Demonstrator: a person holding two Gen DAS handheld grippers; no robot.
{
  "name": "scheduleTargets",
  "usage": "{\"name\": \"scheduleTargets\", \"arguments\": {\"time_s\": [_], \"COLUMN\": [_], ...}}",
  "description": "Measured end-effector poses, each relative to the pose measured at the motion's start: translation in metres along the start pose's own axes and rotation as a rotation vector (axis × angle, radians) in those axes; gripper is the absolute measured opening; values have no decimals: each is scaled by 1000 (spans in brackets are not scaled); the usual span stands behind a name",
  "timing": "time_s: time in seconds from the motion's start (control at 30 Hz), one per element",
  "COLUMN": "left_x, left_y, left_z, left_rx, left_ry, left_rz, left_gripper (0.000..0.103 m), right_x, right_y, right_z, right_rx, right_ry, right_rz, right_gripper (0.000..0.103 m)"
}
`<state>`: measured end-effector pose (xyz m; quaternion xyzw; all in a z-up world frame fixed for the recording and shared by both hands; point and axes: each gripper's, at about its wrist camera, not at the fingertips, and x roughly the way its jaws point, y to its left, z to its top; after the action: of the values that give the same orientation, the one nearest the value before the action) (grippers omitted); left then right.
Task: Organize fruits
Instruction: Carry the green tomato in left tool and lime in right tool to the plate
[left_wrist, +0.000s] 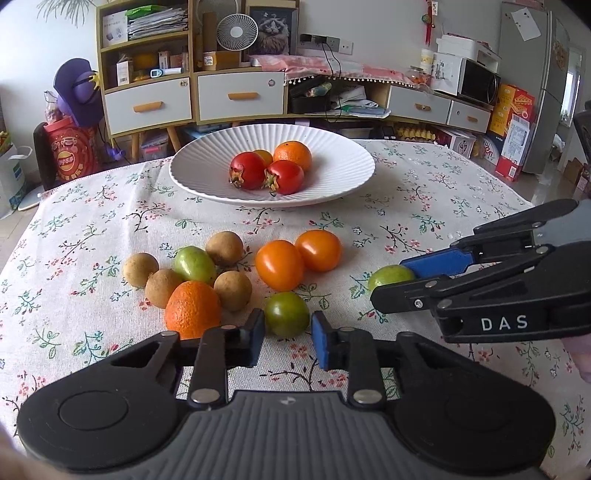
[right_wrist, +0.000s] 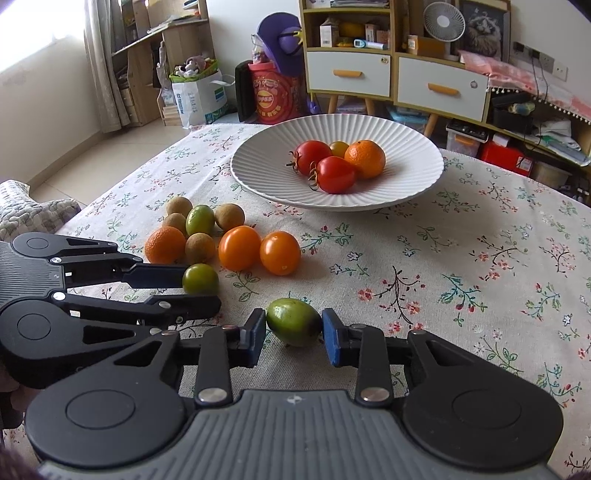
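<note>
A white ribbed plate (left_wrist: 332, 184) (right_wrist: 406, 184) holds two red tomatoes (left_wrist: 284, 176), an orange and a small yellow fruit. On the floral cloth lie several brown longans (left_wrist: 140, 269), a green fruit, an orange (left_wrist: 192, 310) and two orange tomatoes (left_wrist: 279, 264) (right_wrist: 239, 247). My left gripper (left_wrist: 288, 341) (right_wrist: 201, 286) is open, its pads on either side of a dark green tomato (left_wrist: 287, 314) (right_wrist: 200, 279). My right gripper (right_wrist: 293, 341) (left_wrist: 391, 282) is open around a green oval fruit (right_wrist: 293, 321) (left_wrist: 389, 276). Whether pads touch, I cannot tell.
Beyond the table stand white-drawer cabinets (left_wrist: 147, 105), shelves with a fan, a red drum and bags on the floor. A fridge (left_wrist: 543, 88) and boxes stand at the right in the left wrist view. The cloth's right half (right_wrist: 480, 277) is bare.
</note>
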<state>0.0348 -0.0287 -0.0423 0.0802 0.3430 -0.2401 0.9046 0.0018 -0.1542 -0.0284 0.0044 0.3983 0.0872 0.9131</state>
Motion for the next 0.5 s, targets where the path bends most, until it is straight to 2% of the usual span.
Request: {"name": "scheduleTargets", "arguments": {"time_s": [0.5], "left_x": [-7], "left_y": [0], "left_z": [11], "left_rx": [-9], "left_ry": [-7], "left_rz": [-27], "left_gripper": [17], "right_x": [-8], "right_y": [-3], "right_z": [11], "right_rx": [20], "right_ry": [-32], "right_rz": [3], "right_gripper": [30]}}
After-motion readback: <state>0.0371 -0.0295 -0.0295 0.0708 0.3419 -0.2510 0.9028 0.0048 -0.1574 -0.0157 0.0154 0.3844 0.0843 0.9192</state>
